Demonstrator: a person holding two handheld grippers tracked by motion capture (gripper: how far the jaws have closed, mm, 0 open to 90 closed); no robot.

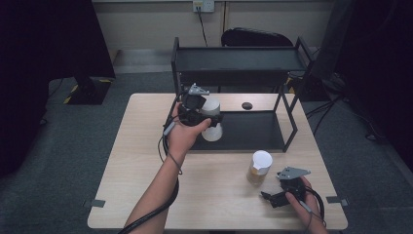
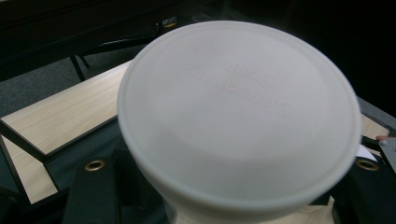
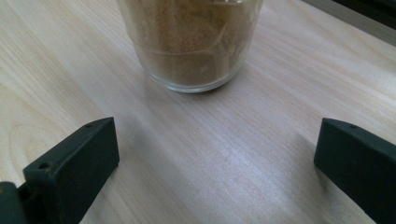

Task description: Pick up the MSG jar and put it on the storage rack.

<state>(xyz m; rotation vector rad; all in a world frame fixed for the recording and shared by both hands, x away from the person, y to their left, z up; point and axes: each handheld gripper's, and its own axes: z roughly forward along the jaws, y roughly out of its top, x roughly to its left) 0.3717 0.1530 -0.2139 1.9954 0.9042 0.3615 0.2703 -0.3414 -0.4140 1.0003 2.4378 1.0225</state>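
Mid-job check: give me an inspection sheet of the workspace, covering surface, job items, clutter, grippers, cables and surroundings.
Surface: light wooden table, bare at the front left.
Job's things: white-lidded jar held over the black shelf rack, just above its lower shelf; second jar of brown powder stands on the table.
Clutter: small dark round thing at the table's back edge, too small to identify.
Grippers: left gripper shut on the white-lidded jar; right gripper open, low over the table beside the second jar.
Cables: one trails from each gripper; left cable runs along the forearm.
Surroundings: grey floor, wall socket, dark chair behind the rack.
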